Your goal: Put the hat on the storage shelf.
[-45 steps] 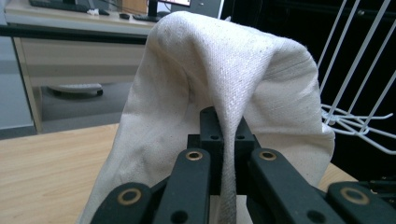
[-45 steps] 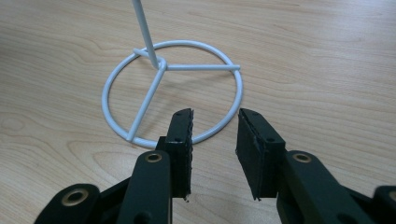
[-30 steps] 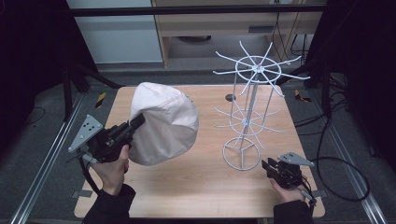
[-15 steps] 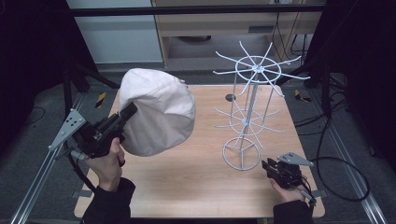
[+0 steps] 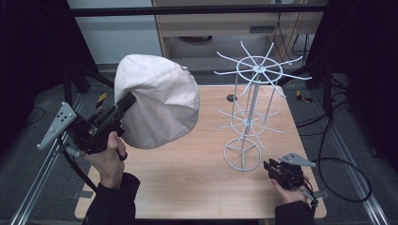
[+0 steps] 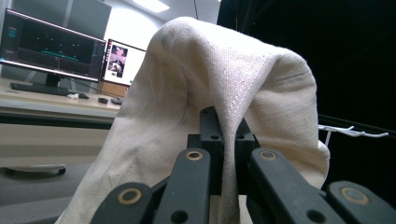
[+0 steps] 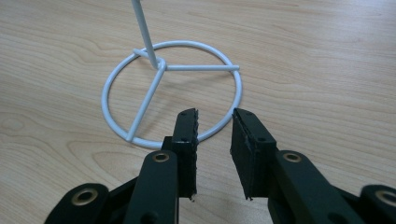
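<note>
2 hand-held grippers: the left hand-held gripper [image 5: 126, 102] pinches a cream canvas cap [image 5: 157, 101], left of the white wire rack [image 5: 251, 110]; the right hand-held gripper [image 7: 215, 122], gaping empty, flanks the rack's base ring.

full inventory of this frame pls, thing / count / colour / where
cap: 1, cream fabric, held up over the table's left side, clamped in the left gripper
wire rack: 1, white, upright on the table's right half, ring base near the right gripper
table: 1, light wood, centre
monitors: 2, lit, on a desk in the left gripper view's background
left gripper: 1, black, fingers shut on the cap
right gripper: 1, black, low at the table's right front, a gap between its fingers, the rack's base ring just ahead of them, holding nothing
hands: 2, dark sleeves, bottom edge
</note>
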### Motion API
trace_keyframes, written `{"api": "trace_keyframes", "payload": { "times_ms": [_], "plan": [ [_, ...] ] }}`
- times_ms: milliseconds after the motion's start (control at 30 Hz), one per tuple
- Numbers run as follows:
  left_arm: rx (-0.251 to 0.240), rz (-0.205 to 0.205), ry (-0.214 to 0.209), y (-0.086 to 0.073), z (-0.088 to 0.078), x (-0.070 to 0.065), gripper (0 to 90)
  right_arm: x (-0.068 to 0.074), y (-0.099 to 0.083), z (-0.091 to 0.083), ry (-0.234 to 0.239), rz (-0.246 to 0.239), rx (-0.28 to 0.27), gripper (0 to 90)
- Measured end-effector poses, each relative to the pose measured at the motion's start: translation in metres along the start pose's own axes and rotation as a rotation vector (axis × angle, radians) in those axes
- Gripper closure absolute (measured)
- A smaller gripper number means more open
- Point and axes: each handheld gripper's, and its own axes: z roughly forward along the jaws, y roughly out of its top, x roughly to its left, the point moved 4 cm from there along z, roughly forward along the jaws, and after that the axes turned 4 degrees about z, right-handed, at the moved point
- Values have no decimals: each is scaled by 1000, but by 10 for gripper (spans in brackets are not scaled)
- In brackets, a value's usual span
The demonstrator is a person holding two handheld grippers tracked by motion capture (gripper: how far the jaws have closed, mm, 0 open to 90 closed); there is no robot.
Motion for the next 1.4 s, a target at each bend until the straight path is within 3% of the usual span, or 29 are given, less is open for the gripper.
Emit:
{"api": "trace_keyframes", "payload": {
  "times_ms": [667, 833, 1400],
  "plan": [
    [-71, -16, -43, 22, 19, -16, 882, -1, 0, 0, 0, 2, -1, 709],
    [-99, -37, -57, 27, 24, -22, 882, -2, -1, 1, -4, -1, 0, 710],
    [-111, -32, -105, 35, 52, -44, 882, -2, 0, 1, 3, -1, -11, 711]
  ]
}}
